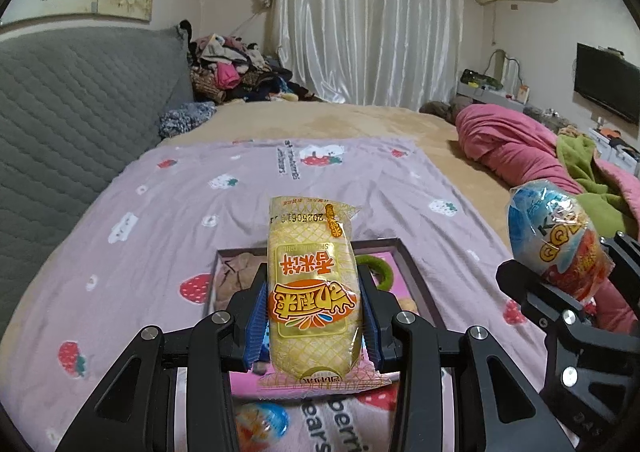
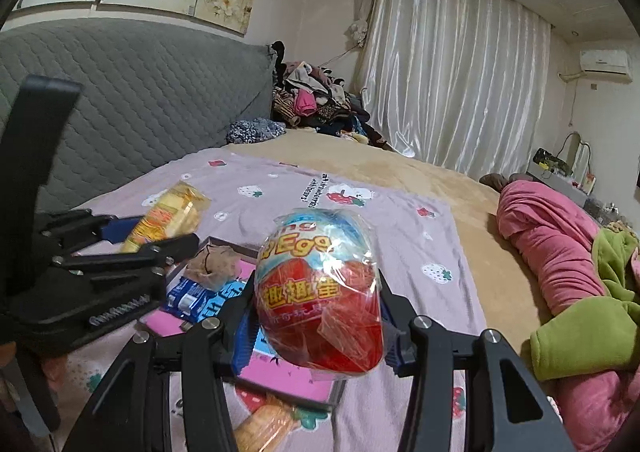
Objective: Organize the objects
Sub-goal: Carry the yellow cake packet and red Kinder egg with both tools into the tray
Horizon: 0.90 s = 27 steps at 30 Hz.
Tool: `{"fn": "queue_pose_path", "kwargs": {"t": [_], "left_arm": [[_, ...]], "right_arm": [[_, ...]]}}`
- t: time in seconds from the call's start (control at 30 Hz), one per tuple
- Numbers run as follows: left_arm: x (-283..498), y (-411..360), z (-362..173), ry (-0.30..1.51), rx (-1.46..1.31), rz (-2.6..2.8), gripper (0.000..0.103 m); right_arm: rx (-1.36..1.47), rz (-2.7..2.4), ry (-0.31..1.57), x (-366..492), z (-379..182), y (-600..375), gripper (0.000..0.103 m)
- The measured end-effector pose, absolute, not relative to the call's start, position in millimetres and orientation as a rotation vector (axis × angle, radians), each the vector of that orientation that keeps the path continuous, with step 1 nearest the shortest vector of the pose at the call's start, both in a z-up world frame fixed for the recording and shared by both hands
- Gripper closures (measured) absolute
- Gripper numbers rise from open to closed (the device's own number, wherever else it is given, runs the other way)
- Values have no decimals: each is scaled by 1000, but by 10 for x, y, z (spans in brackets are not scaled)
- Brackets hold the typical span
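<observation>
Soft, even indoor light with glare on the satin curtain (image 1: 372, 20) far ahead, slight motion blur, and heavy fisheye bending with dark vignetted corners.

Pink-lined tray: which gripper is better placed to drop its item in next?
Left, probably. The left gripper holds the yellow rice-cracker packet directly above the pink-lined tray. The right gripper, holding the wrapped red-and-blue toy egg, sits nearer the tray's edge.

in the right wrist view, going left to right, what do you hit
left hand-held gripper gripping the yellow snack pack → blue packet in the tray → wrapped toy egg in the right hand-held gripper → pink blanket → green blanket
</observation>
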<state>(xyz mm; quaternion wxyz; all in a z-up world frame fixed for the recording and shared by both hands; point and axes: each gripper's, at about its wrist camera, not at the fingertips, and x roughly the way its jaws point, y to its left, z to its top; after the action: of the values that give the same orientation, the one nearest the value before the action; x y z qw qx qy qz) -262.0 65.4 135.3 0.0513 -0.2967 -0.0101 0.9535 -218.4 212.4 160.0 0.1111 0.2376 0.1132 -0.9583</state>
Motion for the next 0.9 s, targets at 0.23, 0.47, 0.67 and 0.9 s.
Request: {"fn": "queue_pose_path", "kwargs": {"t": [0.23,0.47,0.67,0.9], "left_arm": [[-2987,701,906,-90,-973,2895,62],[-3109,697,377,-106,-982,2854,62],[-3313,729,94,-90,-1048,2786,62],[-3419,691,-117,-89,-1120,2764,62]], "right_arm": [[741,-2800,236,-2520,1248,2086,52],[774,-2814,233,-2649,750,2125,52],[893,-2786,246,-2783,476,2228,52],[976,-2757,268,-2866,296,2221,52]]}}
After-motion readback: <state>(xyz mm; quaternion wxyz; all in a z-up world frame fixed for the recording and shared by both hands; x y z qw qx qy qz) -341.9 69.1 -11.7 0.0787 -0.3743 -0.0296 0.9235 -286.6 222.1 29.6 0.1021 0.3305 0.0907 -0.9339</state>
